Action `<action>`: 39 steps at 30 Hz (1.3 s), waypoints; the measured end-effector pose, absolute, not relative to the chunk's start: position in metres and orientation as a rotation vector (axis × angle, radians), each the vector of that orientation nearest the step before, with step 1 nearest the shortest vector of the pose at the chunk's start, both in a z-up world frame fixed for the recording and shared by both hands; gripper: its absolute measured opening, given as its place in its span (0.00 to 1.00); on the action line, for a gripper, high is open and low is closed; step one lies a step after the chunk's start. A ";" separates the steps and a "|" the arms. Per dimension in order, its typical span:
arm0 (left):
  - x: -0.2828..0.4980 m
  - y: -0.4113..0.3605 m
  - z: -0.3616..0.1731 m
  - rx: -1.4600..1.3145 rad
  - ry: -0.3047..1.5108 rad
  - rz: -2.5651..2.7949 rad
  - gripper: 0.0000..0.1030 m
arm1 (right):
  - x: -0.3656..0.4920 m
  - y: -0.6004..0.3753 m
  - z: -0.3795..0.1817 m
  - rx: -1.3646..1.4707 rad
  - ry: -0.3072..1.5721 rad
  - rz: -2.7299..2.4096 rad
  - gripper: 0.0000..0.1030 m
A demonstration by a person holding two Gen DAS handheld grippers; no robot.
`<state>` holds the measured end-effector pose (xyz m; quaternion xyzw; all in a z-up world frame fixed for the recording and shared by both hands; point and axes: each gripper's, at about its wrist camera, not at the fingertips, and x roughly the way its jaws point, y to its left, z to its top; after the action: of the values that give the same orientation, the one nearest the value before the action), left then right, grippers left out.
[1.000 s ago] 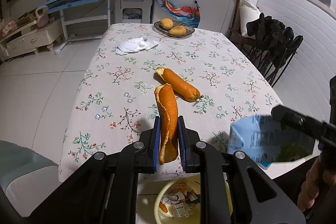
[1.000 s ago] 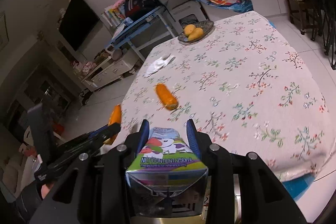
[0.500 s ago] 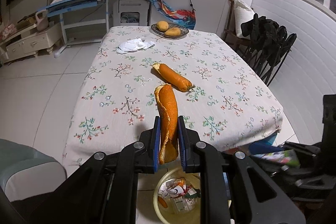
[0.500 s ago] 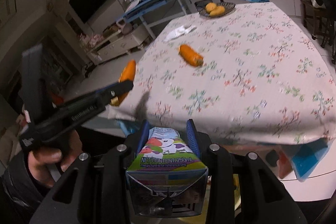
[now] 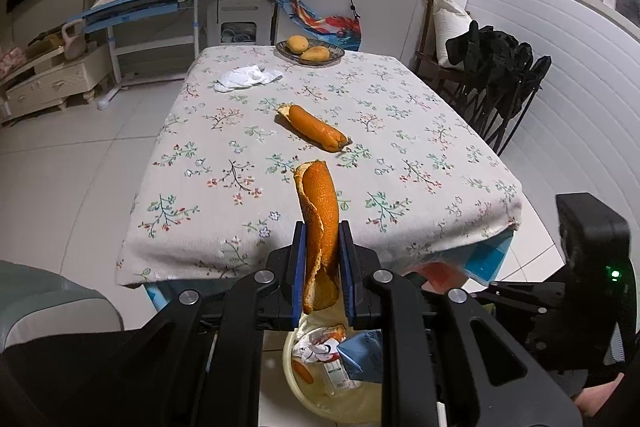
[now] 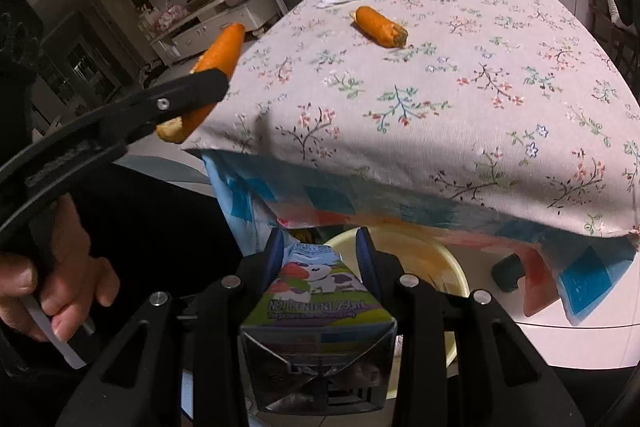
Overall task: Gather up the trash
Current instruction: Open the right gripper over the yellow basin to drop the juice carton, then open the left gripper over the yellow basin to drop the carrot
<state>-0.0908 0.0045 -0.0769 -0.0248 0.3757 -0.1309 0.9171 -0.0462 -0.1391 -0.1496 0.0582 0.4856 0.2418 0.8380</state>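
**Entry: two pieces of trash carried to the bin, both claws loaded**

Item 1. Left claw point(image 5: 322, 269): jaws drawn nearly together, clamped on a curled strip of orange peel point(image 5: 319, 223). The peel stood upright between the blue pads, its upper end rising clear above the fingertips, its lower end hanging below them. Gripped across its narrow width, probably because the strip is thin and would slip from a looser hold.

Item 2. Right claw point(image 6: 320, 259): jaws partly open, pressed on either side of a small milk carton point(image 6: 316, 311), folded base toward the camera, printed top forward between the pads. The carton's width accounts for the wider jaw setting.

Item 3. Pale yellow bin point(image 5: 304, 387), on the floor directly below and just ahead of both claws, beneath the near tabletop point(image 5: 420, 195) edge. It already held crumpled wrappers and peel scraps. Both items appeared to be held over it for release.

Item 4. Second peel point(image 5: 314, 127), lying well ahead of the left claw on the tabletop, uncollected. A white tissue point(image 5: 246, 77) lay farther ahead again.

Pose: both claws angled downward; the person's left hand point(image 6: 52, 267) wrapped the handle, to the left of the right claw.
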 end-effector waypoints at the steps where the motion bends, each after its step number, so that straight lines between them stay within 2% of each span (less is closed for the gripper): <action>1: -0.092 0.004 -0.077 -0.051 0.774 -0.273 0.15 | -0.046 -0.139 -0.151 0.122 1.033 0.506 0.37; 6: -0.096 0.002 -0.079 -0.051 0.781 -0.292 0.15 | -0.043 -0.141 -0.158 0.140 1.063 0.493 0.40; 11: -0.098 -0.003 -0.083 -0.041 0.791 -0.307 0.15 | -0.046 -0.152 -0.151 0.169 1.031 0.460 0.50; 19: -0.105 -0.015 -0.093 -0.001 0.825 -0.358 0.15 | -0.049 -0.171 -0.139 0.240 0.963 0.412 0.55; 23: -0.111 -0.031 -0.103 0.054 0.862 -0.412 0.15 | -0.054 -0.184 -0.126 0.271 0.884 0.371 0.64; 35: -0.126 -0.068 -0.133 0.222 0.973 -0.544 0.15 | -0.057 -0.223 -0.109 0.369 0.755 0.229 0.71; 38: -0.128 -0.073 -0.137 0.251 0.983 -0.556 0.22 | -0.056 -0.226 -0.108 0.374 0.748 0.220 0.71; 39: -0.129 -0.075 -0.137 0.263 0.979 -0.555 0.27 | -0.055 -0.226 -0.109 0.376 0.746 0.218 0.72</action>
<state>-0.1292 -0.0746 -0.1370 0.1241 0.4628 -0.2624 0.8376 -0.0553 -0.2262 -0.1087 0.1820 0.3617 0.1055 0.9082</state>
